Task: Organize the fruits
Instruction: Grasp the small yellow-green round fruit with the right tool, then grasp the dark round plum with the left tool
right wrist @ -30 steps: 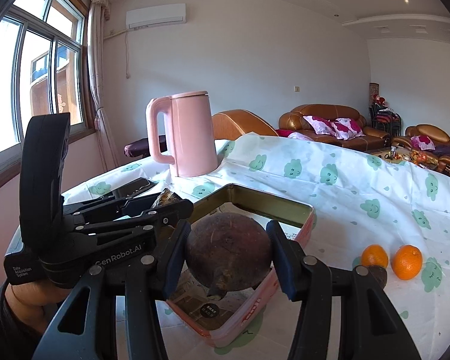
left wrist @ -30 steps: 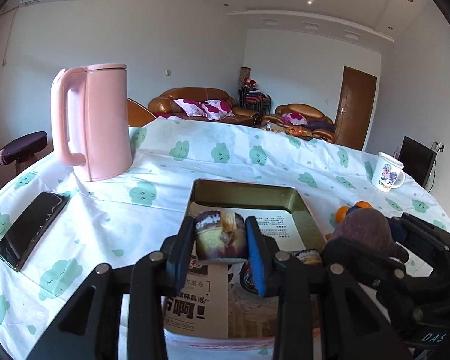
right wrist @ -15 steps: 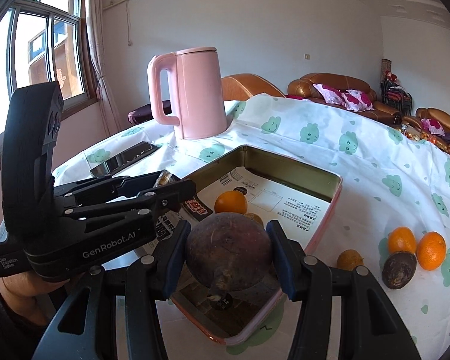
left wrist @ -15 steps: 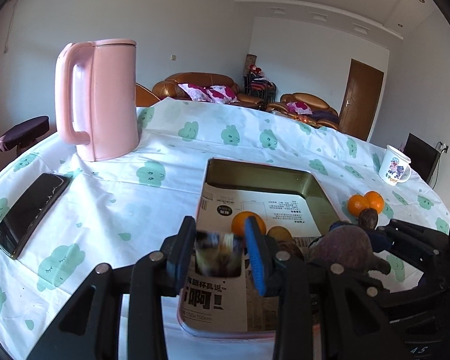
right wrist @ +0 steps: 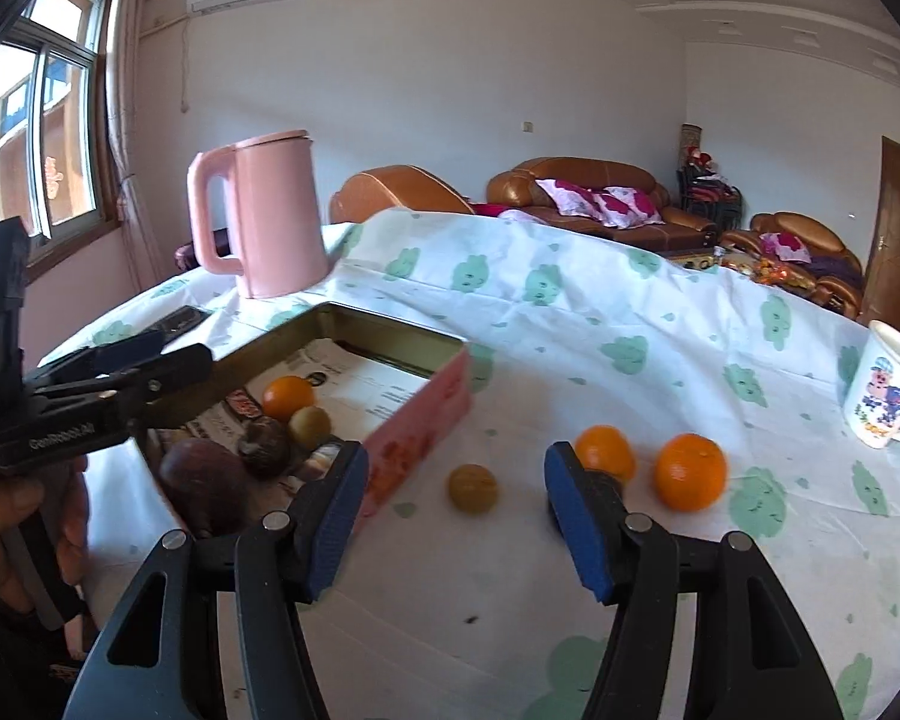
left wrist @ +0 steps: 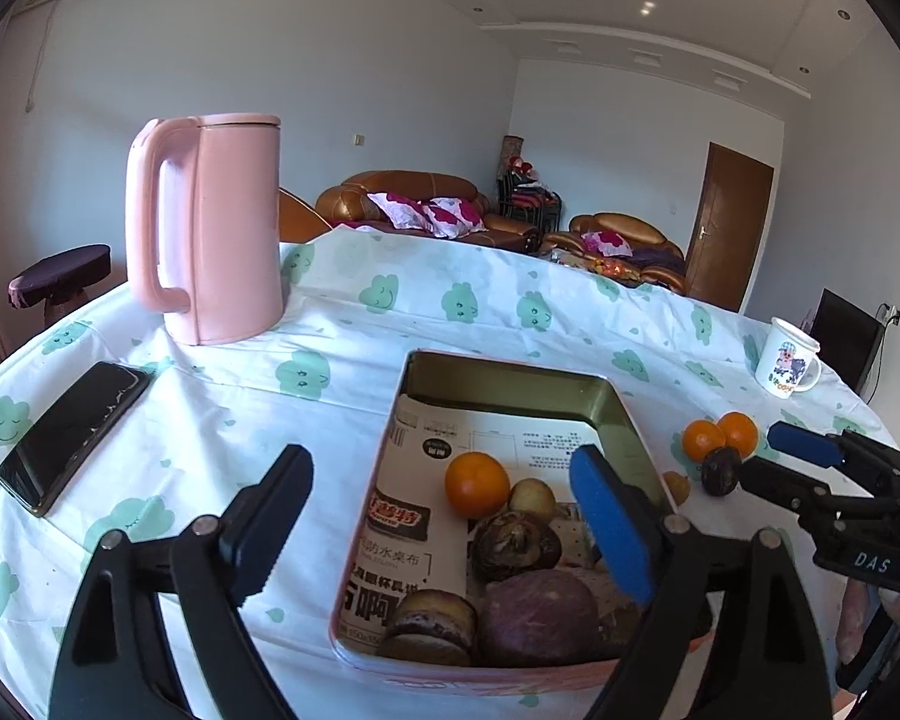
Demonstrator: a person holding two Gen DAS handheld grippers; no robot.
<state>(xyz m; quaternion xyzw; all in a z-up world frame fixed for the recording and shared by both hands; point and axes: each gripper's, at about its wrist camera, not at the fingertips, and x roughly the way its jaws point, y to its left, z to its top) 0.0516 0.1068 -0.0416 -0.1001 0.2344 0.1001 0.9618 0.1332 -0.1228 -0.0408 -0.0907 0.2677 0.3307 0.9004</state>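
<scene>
A pink tin tray (left wrist: 510, 372) (right wrist: 426, 414) lined with newspaper holds an orange (left wrist: 477, 483) (right wrist: 289, 397), a small yellowish fruit (left wrist: 532, 499) and several dark purple fruits (left wrist: 537, 615) (right wrist: 204, 477). My left gripper (left wrist: 444, 516) is open and empty above the tray's near end. My right gripper (right wrist: 456, 516) is open and empty over the tablecloth to the right of the tray. Just beyond it lie a small yellow-brown fruit (right wrist: 472, 487), two oranges (right wrist: 690, 471) (left wrist: 720, 435) and a dark fruit (left wrist: 721, 469), partly hidden behind the right finger.
A pink kettle (left wrist: 210, 228) (right wrist: 264, 222) stands at the back left. A black phone (left wrist: 72, 435) lies left of the tray. A white printed mug (right wrist: 888, 396) (left wrist: 786, 357) stands at the right. Sofas and a door are behind the table.
Both grippers have opened and let go of their dark fruits, which now lie in the tray. The right gripper has swung right, toward the loose fruits on the cloth.
</scene>
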